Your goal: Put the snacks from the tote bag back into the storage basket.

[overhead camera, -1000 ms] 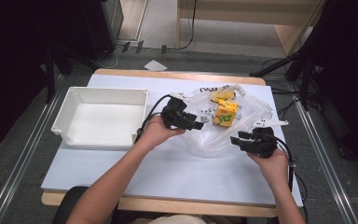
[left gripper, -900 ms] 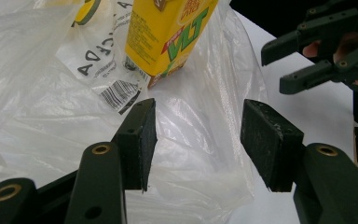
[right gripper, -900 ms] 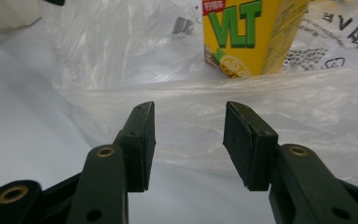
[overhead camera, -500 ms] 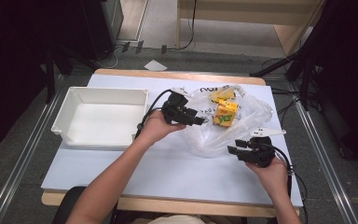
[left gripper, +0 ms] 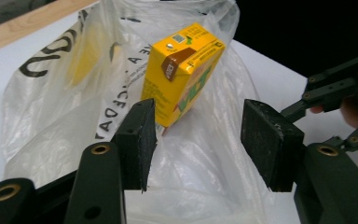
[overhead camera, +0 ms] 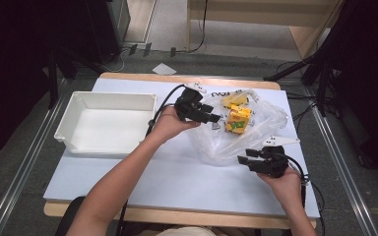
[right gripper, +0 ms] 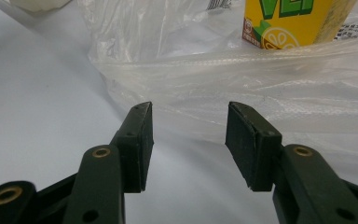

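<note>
On the surface (overhead camera: 128,172) lies one clear plastic bag (overhead camera: 270,123) holding two yellow drink cartons: one carton (overhead camera: 237,120) with green lettering near the bag's middle and a second carton (overhead camera: 235,98) farther back, seen dimly through the film. One empty white tray (overhead camera: 106,123) sits beside the bag. Two grippers are present, the left gripper (overhead camera: 211,118) and the right gripper (overhead camera: 243,161), each with two black jaws.
</note>
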The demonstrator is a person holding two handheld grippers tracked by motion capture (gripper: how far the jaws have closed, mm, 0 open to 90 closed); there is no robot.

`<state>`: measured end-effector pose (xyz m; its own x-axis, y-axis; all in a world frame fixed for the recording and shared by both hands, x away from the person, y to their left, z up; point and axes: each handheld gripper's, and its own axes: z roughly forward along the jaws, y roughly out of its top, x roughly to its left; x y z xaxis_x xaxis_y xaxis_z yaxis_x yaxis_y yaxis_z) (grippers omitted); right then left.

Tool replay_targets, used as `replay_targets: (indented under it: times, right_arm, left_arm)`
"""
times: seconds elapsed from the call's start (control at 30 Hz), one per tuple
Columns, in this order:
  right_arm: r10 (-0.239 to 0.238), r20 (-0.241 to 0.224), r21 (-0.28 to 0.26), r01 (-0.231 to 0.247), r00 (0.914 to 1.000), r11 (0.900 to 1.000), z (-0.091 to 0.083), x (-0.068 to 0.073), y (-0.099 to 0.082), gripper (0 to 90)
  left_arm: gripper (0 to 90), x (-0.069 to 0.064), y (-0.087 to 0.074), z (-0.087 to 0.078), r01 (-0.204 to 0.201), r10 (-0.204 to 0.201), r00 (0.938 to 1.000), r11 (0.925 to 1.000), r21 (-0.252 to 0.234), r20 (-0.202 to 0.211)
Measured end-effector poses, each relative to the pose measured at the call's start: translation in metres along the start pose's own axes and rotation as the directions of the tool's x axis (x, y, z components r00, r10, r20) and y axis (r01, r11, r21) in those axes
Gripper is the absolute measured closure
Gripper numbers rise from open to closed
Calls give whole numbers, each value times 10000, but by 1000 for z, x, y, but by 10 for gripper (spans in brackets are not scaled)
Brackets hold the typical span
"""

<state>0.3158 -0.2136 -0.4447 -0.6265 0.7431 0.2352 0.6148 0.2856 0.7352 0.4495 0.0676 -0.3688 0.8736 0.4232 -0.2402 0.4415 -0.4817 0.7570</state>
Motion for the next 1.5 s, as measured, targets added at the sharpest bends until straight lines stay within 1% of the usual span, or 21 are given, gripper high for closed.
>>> replay_targets:
  times: [0.03,0.1,0.17,0.23,0.3,0.37,0.4,0.5,0.53,0.6,0.67,0.8,0.83,0.97,1.07,1.13,1.23,1.27,1.3,1.33,1.5]
  right_arm:
    - [-4,-5,-10,4,10000,10000,1,0,0,521]
    - [6,-7,23,-6,10000,10000,1,0,0,520]
    - [27,-17,-4,-27,10000,10000,2,0,-1,520]
    - [-15,-5,20,15,10000,10000,2,0,-1,520]
    - [-18,0,67,18,10000,10000,3,0,-1,520]
    - [-28,-7,92,28,10000,10000,4,-1,-2,520]
    - [-33,-2,88,33,10000,10000,4,-1,-2,520]
    - [-44,10,80,43,10000,10000,3,0,-2,519]
    - [-42,8,91,42,10000,9999,3,0,-2,520]
    - [-43,-14,89,43,10000,10000,3,0,-2,520]
    - [-43,-40,56,43,10000,10000,2,0,-2,520]
    - [-49,-39,41,50,10000,10000,2,1,-1,520]
    - [-61,-49,47,62,10000,10000,2,0,-1,520]
    - [-99,-66,65,99,9999,9999,2,1,-1,520]
    - [-93,-79,-4,93,9999,10000,2,2,-1,519]
    - [-28,-104,-33,27,9999,10000,2,2,-1,517]
    - [-8,-152,-83,7,9999,10000,1,2,-1,516]
    - [-6,-140,-83,4,9999,10000,1,2,-1,516]
    - [-18,-130,-108,17,9999,9999,0,2,-1,516]
    - [20,-132,-122,-22,9999,9999,-1,3,-1,516]
    - [25,-116,-176,-27,9999,9998,-3,3,-2,516]
  left_arm:
    - [449,2,3,2,52,-53,9996,10000,49,269]
    - [447,2,5,4,-33,30,9999,9997,246,123]
    - [444,3,8,7,-80,74,9998,9994,331,182]
    - [440,3,9,8,-25,18,9998,9994,348,193]
    - [440,5,10,10,27,-32,9997,9998,195,261]
    - [439,6,11,11,27,-34,9997,9996,295,222]
    - [439,6,13,12,-65,59,9999,9991,413,133]
    - [440,6,16,15,-137,131,9998,9988,466,129]
    - [440,7,19,18,-271,264,9996,9982,529,137]
    - [441,8,20,20,-257,254,9997,9987,437,70]
    - [439,8,22,22,-236,231,9997,9983,526,100]
    - [439,4,28,20,-406,401,9991,9979,509,106]
    - [439,3,33,21,-518,517,9987,9971,564,34]
    - [439,8,42,25,-546,536,9984,9969,571,195]
    - [439,9,45,28,-582,572,9982,9968,547,195]
    - [439,11,49,34,-734,720,9971,9952,644,239]
    - [436,12,51,39,-869,854,9960,9946,568,280]
    - [436,14,51,40,-1021,1004,9943,9933,535,349]
    - [432,15,52,42,-1053,1031,9938,9929,548,410]
    - [427,16,52,44,-1050,1028,9937,9933,487,449]
    - [412,20,53,50,-1045,1013,9934,9927,607,545]
